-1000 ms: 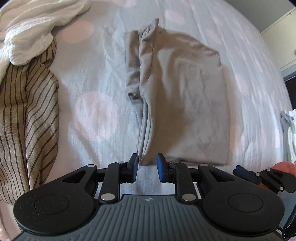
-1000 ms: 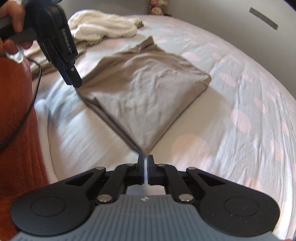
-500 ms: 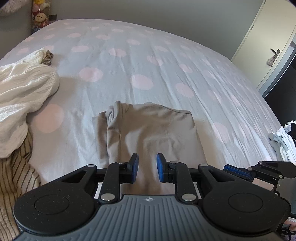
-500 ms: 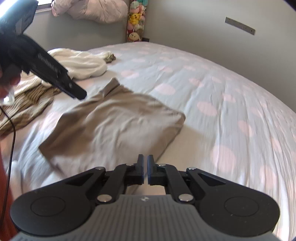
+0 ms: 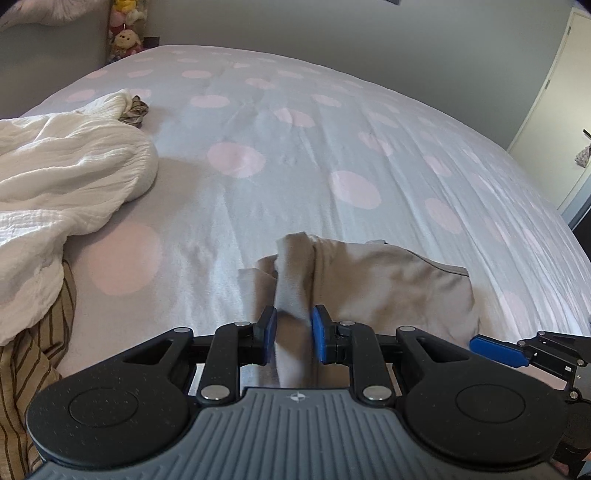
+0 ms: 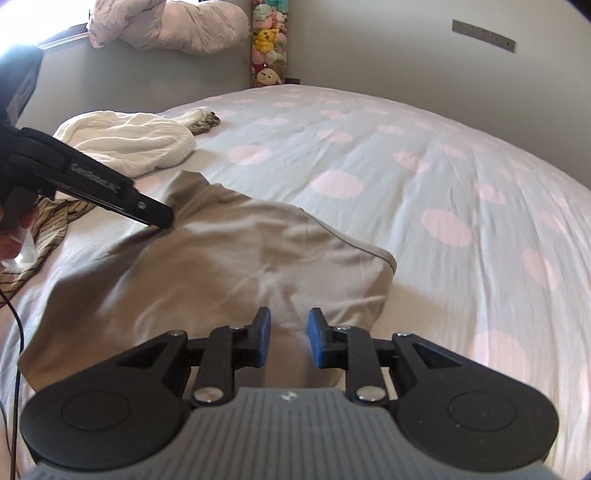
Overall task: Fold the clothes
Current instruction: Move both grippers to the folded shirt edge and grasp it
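Observation:
A folded taupe garment (image 6: 229,266) lies flat on the polka-dot bed; in the left wrist view it (image 5: 376,280) shows with a raised fold along its left side. My left gripper (image 5: 293,338) is open, low over the garment's left fold, with cloth showing between its blue pads. My right gripper (image 6: 286,338) is open and empty, just above the garment's near right part. The left gripper also shows in the right wrist view (image 6: 155,218), over the garment's far left corner.
A white crumpled garment (image 5: 62,184) and a brown striped one (image 5: 26,350) lie at the left of the bed (image 5: 332,129). Plush toys (image 6: 267,40) and a pillow (image 6: 166,26) are at the headboard wall. A door (image 5: 557,110) is at the right.
Both grippers tilted up and moved forward over the garment. The right gripper went from shut to open. The left gripper stayed open.

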Motion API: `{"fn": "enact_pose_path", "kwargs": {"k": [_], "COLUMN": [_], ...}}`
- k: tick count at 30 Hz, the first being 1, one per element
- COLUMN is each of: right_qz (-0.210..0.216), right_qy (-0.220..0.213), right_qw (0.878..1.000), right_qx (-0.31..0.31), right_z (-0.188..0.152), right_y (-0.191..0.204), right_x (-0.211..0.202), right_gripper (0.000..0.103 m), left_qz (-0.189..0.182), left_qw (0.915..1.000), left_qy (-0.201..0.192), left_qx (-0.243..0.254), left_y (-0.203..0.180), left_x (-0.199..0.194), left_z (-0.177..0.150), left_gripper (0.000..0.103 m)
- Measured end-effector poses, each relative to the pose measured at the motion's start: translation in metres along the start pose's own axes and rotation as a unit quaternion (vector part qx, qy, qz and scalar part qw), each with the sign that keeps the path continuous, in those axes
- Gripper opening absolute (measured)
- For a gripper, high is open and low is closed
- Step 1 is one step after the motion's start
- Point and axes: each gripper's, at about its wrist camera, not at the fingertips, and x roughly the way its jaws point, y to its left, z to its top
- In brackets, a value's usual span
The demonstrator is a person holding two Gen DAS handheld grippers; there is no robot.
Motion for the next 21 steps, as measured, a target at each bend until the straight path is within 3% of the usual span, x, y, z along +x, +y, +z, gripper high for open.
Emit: {"fn": "enact_pose_path", "kwargs": {"k": [4,6,8,10,11,16,21], "right_qz": [-0.01,-0.015,-0.015,-0.008,-0.003,0.033,0.039], "right_qy": [-0.021,-0.036,-0.044,-0.046,-0.046,-0.034,-0.038], "right_qw": [0.999,0.997,0.994,0.989,0.986,0.966,0.965], "right_qx": [0.031,0.061,0.101,0.141,0.161,0.255,0.258], "right_z": [0.0,0.002,0.002,0.001,0.0,-0.009,-0.015], "right_y": [-0.015,-0.026,-0.04,-0.053,-0.058,-0.08,-0.082], "right_x": [-0.005,-0.008,-0.008,-0.005,-0.002,0.016,0.026], "right_gripper": [0.031,0.04,0.045,0.055,0.058,0.059,0.062], "left_qz": [0.023,0.031,0.03,0.03,0.03,0.03,0.026], "left_qw": [0.9995,0.9989,0.9983,0.9984,0.9984,0.9985,0.9985], "left_qy": [-0.017,-0.023,-0.024,-0.019,-0.017,-0.005,0.003], "left_qx": [-0.012,-0.026,-0.044,-0.045,-0.045,-0.045,-0.048], "left_y": [0.006,0.011,0.016,0.016,0.016,0.015,0.017], "left_x": [-0.003,-0.003,-0.002,0.004,0.007,0.022,0.035], "left_z": [0.001,0.002,0.003,0.002,0.002,0.001,-0.001], "left_gripper": [0.018,0.018,0.027,0.057,0.06,0.06,0.065]}}
